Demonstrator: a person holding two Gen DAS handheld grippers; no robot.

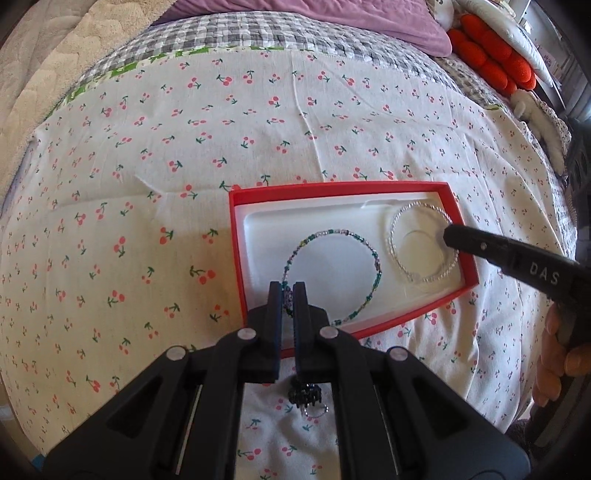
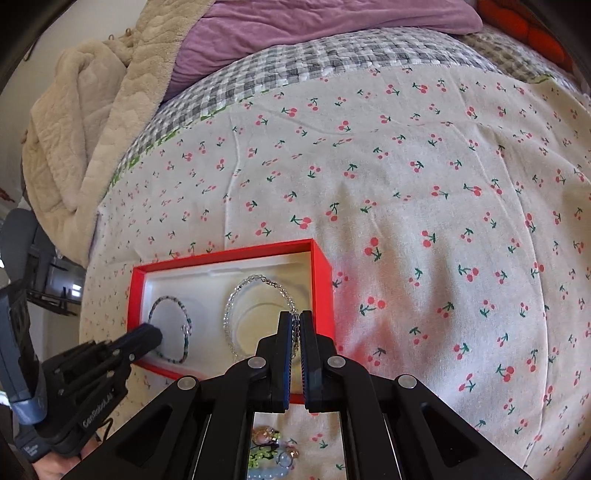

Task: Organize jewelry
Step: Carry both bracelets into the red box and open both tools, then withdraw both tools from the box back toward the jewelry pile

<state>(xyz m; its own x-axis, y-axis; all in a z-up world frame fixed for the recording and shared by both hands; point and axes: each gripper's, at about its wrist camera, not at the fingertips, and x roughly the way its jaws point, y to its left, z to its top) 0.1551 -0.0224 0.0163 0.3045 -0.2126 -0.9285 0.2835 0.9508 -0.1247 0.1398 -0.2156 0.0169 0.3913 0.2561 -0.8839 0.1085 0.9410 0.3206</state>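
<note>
1. the red box (image 1: 236, 236) lies on the cherry-print bedspread (image 1: 147, 177), lid off, with a white liner inside.
2. two bracelets lie in the box: the multicolour beaded bracelet (image 1: 373, 254) in the left half and the clear beaded bracelet (image 1: 397, 218) in the right half, close together; contact between them cannot be judged.
3. the left gripper (image 1: 287, 291) has its jaws nearly together, clenched on the near-left arc of the multicolour beaded bracelet.
4. the right gripper (image 2: 295, 321) has its jaws drawn close, pinching the near-right arc of the clear beaded bracelet; beads show in the narrow gap.
5. a dark hair clip (image 1: 304, 395) lies on the bedspread near the box, below the left gripper.
6. small colourful trinkets (image 2: 269, 446) lie on the bedspread below the right gripper.
7. a purple pillow (image 1: 332, 18) and a beige blanket (image 2: 81, 122) lie at the far side.
</note>
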